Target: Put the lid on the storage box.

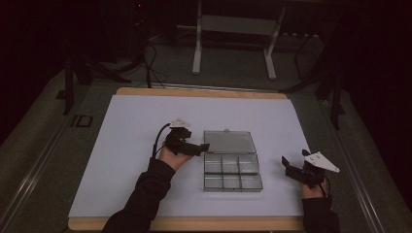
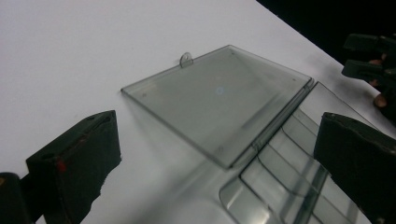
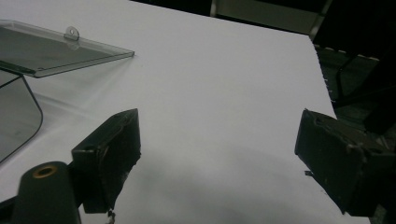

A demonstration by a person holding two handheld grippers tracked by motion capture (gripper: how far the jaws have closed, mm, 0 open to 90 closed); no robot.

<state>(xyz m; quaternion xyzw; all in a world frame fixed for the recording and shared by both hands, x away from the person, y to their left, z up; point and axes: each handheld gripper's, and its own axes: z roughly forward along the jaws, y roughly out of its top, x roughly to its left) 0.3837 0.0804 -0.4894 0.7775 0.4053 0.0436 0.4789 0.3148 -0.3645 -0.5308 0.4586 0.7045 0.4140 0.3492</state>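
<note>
A clear plastic compartment box (image 1: 232, 173) lies open on the white table (image 1: 136, 126), its lid (image 1: 229, 141) folded flat behind the divided tray. In the left gripper view the lid (image 2: 219, 100) spreads ahead with the tray's compartments (image 2: 280, 177) at lower right. My left gripper (image 1: 203, 146) is open, just left of the box by the hinge. My right gripper (image 1: 287, 166) is open, right of the box, apart from it. The right gripper view shows the lid (image 3: 51, 51) far left and bare table between the jaws.
The white sheet lies on a wooden board (image 1: 194, 224). A metal stand (image 1: 233, 39) is beyond the table's far edge. Dark cables (image 1: 150, 68) lie on the floor behind. Bare white surface extends to the left and the far side of the box.
</note>
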